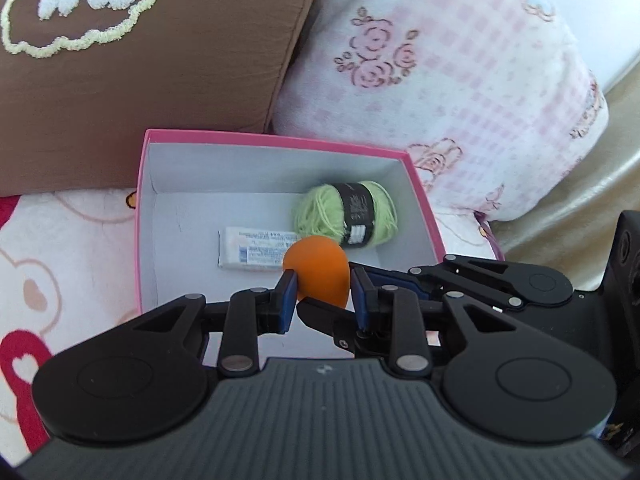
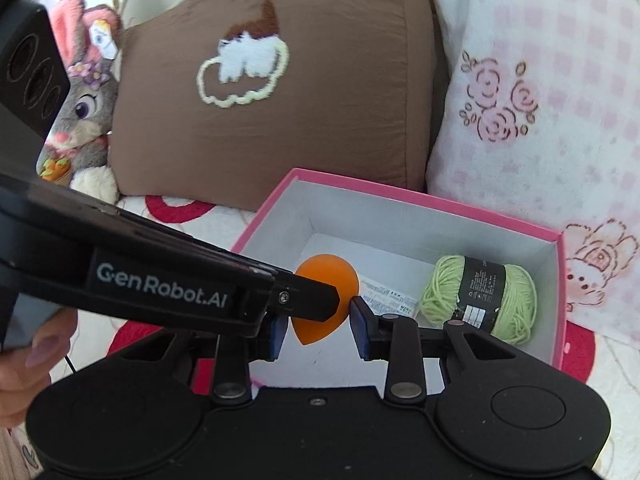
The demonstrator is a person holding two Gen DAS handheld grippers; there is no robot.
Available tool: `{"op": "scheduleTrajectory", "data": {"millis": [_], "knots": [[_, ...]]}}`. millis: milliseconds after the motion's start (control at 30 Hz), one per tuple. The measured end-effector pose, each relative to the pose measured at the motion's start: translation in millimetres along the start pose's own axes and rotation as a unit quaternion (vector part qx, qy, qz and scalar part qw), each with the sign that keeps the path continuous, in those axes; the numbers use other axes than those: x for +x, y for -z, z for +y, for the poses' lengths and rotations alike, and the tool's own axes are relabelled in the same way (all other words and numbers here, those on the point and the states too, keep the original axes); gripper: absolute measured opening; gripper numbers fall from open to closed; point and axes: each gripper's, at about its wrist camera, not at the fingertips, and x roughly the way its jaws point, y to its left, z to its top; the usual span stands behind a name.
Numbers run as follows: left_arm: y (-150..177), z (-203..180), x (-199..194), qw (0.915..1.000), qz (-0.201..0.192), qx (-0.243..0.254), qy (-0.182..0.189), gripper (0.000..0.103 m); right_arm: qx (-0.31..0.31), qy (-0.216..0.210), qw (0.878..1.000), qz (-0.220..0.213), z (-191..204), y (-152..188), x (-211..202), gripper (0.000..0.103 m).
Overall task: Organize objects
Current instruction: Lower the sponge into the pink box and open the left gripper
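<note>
Brown cushion point(image 2: 280, 92) beside pink-checked pillow point(image 2: 540, 80)

Patterned blanket point(image 1: 60, 248) carried pink box point(image 1: 141, 216); brown cushion point(image 1: 160, 80) behind box, pink checked pillow point(image 1: 460, 92) behind-right.

Setting: a home, most likely a bed or sofa used as the work surface. Evidence: a soft fleece blanket point(image 2: 168, 208) printed with red hearts and cartoon bears lies underfoot of everything. Propped behind it, a brown cushion point(image 2: 280, 92) with an embroidered cloud motif, and beside that a pink-checked pillow point(image 2: 540, 80) printed with roses and rabbits. A plush rabbit toy point(image 2: 84, 112) with pink ears and a flower band sits at the left edge, tag attached. A cream quilted headboard or backrest point(image 1: 592, 188) shows behind the pillow. Lighting is daylight, soft.
</note>
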Motion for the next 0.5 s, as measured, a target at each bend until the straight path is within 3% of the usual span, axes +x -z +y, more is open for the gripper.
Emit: {"op": "scheduleTrajectory", "data": {"millis": [200, 500], "knots": [[-27, 18, 42, 0.9997, 0.01, -0.024, -0.003, 0.026, 0.022, 0.001, 1.0, 0.022, -27, -18, 41, 0.038], [-42, 42, 93, 0.9978, 0.017, -0.064, 0.002, 0.026, 0.007, 0.034, 0.998, 0.059, -43, -31, 91, 0.038]]}}
